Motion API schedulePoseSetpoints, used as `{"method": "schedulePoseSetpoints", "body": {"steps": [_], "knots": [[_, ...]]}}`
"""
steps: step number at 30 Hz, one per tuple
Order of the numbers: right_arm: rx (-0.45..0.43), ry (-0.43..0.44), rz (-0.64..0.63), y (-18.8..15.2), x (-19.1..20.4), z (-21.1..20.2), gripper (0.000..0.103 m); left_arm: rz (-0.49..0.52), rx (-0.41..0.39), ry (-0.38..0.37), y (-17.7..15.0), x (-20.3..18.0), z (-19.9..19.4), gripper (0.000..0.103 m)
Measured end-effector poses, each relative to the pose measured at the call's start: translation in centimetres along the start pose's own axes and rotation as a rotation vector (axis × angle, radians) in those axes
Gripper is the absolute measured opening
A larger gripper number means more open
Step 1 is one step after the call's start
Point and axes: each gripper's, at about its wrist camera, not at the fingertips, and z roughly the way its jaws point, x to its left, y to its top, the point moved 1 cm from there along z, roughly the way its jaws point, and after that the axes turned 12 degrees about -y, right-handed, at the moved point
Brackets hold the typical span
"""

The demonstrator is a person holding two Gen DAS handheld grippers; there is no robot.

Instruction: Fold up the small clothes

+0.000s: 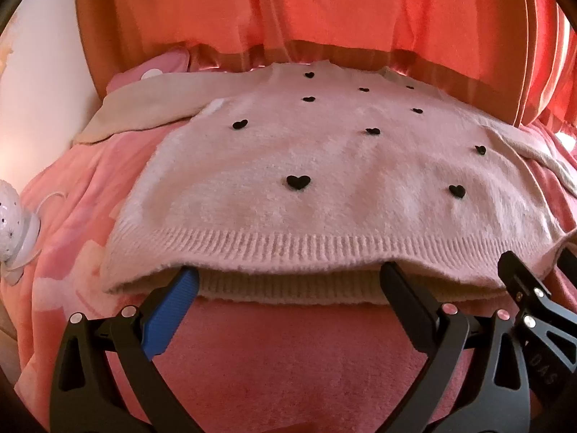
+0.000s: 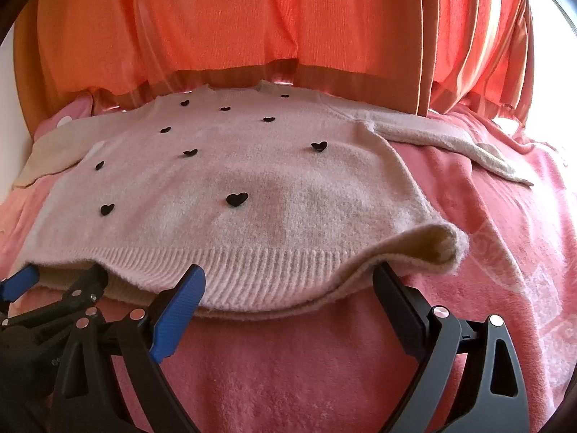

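Note:
A small pale pink knit sweater (image 1: 306, 151) with black hearts lies flat on a pink blanket, sleeves spread out, ribbed hem nearest me. It also shows in the right wrist view (image 2: 234, 187). My left gripper (image 1: 288, 274) is open wide at the hem's left part, both fingertips tucked under the top layer of the hem. My right gripper (image 2: 288, 274) is open wide at the hem's right part, fingertips under the lifted hem edge. The right gripper's side shows in the left wrist view (image 1: 523, 281). The left gripper's side shows in the right wrist view (image 2: 57, 285).
The pink blanket (image 1: 288, 353) covers the bed. Orange curtains (image 1: 324, 11) hang behind the sweater. A white round lamp-like object (image 1: 14, 223) sits at the left edge. A pink pillow (image 1: 158, 66) lies at the back left.

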Motion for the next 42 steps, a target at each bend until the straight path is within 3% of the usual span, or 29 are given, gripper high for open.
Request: {"method": "schedulePoseSetpoints", "body": {"steps": [42], "knots": [[0.002,0.005,0.005,-0.20,-0.23,0.20,0.092,-0.001,0.004,0.006,0.05,-0.24,0.06,0.098]]}}
